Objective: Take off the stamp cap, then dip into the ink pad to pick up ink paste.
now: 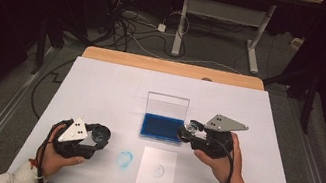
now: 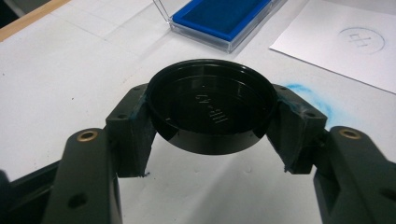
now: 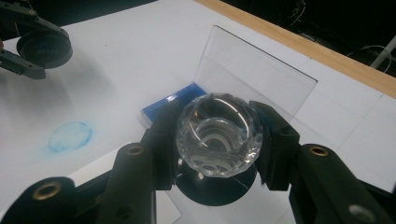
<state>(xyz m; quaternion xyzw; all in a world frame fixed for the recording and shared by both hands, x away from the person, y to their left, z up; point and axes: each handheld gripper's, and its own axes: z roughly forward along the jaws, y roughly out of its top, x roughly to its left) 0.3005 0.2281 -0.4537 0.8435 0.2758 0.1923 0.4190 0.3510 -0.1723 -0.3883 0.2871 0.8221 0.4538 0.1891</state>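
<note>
A round black plastic lid point(image 2: 210, 105), embossed "HR-A2", is clamped in the left claw point(image 2: 211, 135) above the white tabletop point(image 1: 101, 85). A faceted clear crystal stamp point(image 3: 218, 133) is gripped by the right claw point(image 3: 219, 140) beside the open blue ink pad point(image 1: 161, 127). A blue smudge point(image 1: 124, 160) lies near the stamped paper point(image 1: 156, 174).

A dim room lies around the counter point(image 1: 101, 85), whose white cover leaves a strip of wooden edge point(image 1: 170, 67) bare at the far side. Grey carpet floor point(image 1: 218, 55) beyond carries a tangle of cables point(image 1: 131, 27). A white-legged desk point(image 1: 226, 11) stands farther back, against darkness.
</note>
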